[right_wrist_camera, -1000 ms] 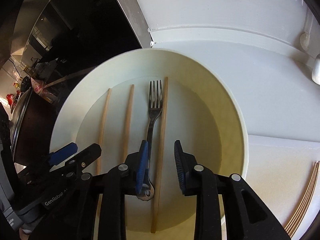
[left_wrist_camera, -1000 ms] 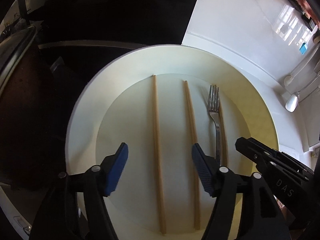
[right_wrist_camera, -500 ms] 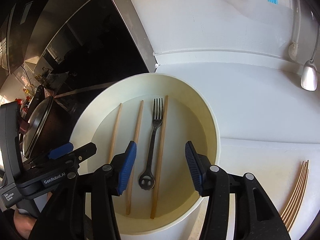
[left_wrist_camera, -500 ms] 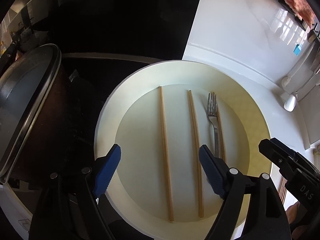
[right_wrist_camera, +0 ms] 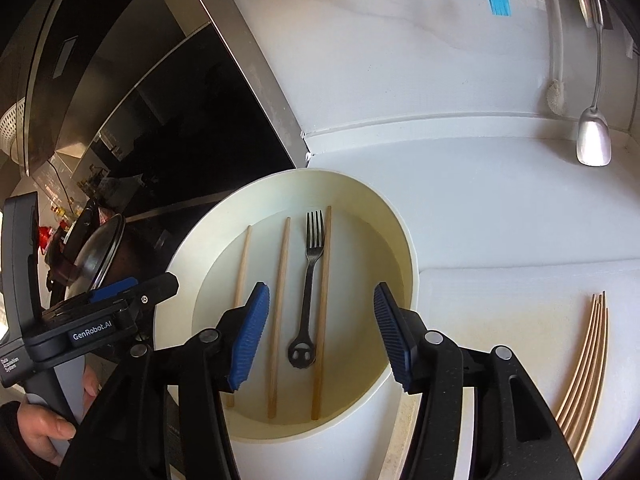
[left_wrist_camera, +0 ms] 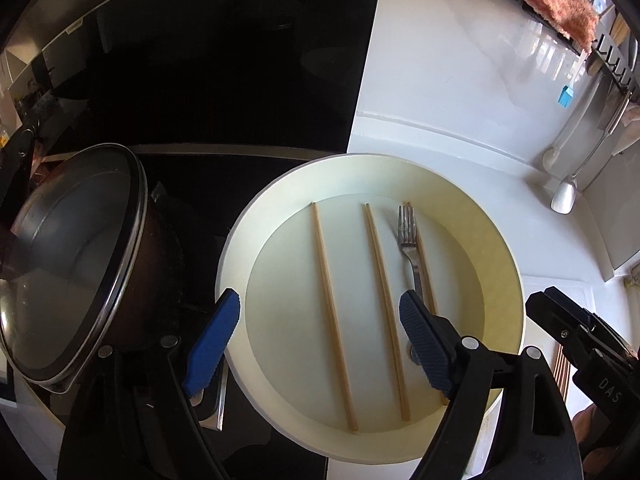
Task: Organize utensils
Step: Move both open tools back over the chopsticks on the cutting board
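A: While both grippers hang over the bowl [right_wrist_camera: 404, 248], what is inside it?

B: A fork [right_wrist_camera: 310, 280] and three chopsticks [right_wrist_camera: 280, 312]. They all lie flat on the bottom of the bowl, side by side. In the right view the fork lies between the middle stick and the stick [right_wrist_camera: 322, 304] nearest the bowl's right wall, close against that stick.

A: Is the left gripper [left_wrist_camera: 316, 344] holding anything?

B: No. Its jaws are wide apart and opening. It hangs above the bowl [left_wrist_camera: 496, 240], and its blue pads [left_wrist_camera: 212, 344] touch nothing. Past the jaws you see two sticks [left_wrist_camera: 332, 316] on the bowl's floor.

A: And the right gripper [right_wrist_camera: 320, 336]?

B: Its jaws are opening too, and it holds nothing. It is up above the bowl, with the fork's handle and two sticks showing below the gap.

A: What is next to the bowl?

B: The bowl sits on a white counter [right_wrist_camera: 500, 208]. To the left of the bowl is a dark pot with a glass lid [left_wrist_camera: 68, 264]. To the right of the bowl some thin wooden sticks [right_wrist_camera: 584, 372] lie on the counter. Behind the bowl, far to the right, a metal spoon [right_wrist_camera: 594, 136] hangs down by the wall.

A: Can you see a person?

B: A hand [right_wrist_camera: 44, 428] grips the left gripper's handle, down left of the bowl.
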`<control>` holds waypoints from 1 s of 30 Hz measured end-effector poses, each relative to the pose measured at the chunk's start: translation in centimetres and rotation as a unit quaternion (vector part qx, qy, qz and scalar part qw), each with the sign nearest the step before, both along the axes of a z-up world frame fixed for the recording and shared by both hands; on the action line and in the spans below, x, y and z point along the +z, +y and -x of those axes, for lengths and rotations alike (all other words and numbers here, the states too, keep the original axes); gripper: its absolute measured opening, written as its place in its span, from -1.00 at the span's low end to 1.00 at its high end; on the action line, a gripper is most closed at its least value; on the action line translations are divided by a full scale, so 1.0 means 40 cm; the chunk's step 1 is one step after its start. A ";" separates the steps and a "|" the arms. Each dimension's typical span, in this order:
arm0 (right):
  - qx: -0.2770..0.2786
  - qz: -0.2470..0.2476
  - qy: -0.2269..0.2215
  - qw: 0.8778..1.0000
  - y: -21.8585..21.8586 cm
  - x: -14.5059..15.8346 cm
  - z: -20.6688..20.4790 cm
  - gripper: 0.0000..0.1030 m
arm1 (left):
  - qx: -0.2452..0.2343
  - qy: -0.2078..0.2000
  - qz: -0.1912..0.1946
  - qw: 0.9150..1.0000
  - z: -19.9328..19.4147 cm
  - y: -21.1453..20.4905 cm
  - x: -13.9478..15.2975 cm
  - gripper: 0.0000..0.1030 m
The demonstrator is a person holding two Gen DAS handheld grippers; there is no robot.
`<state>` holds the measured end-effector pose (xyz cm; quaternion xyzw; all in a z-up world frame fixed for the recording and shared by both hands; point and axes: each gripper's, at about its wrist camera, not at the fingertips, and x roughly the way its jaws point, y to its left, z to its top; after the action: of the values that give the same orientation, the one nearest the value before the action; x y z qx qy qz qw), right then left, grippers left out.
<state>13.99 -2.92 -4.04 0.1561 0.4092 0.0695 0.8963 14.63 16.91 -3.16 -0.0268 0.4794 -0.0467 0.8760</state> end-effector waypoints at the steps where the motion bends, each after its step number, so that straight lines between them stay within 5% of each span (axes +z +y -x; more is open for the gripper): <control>1: -0.004 0.000 -0.004 1.000 -0.002 0.004 0.007 0.02 | -0.002 -0.002 0.000 1.000 0.003 -0.003 0.002 0.60; 11: -0.082 0.028 -0.029 0.996 -0.070 0.013 0.164 0.10 | -0.056 -0.011 0.009 0.998 0.030 -0.076 -0.004 0.65; 21: -0.185 0.043 -0.008 0.982 -0.269 -0.029 0.375 0.16 | -0.112 -0.035 0.018 0.993 0.138 -0.271 0.028 0.71; 30: -0.183 0.071 -0.003 0.981 -0.484 -0.041 0.523 0.18 | -0.086 -0.035 0.034 0.995 0.283 -0.477 0.030 0.79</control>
<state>-6.91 -22.30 -5.67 0.1638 0.3746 -0.1242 0.9041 3.31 -2.16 -1.96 -0.0140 0.4467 -0.1390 0.8837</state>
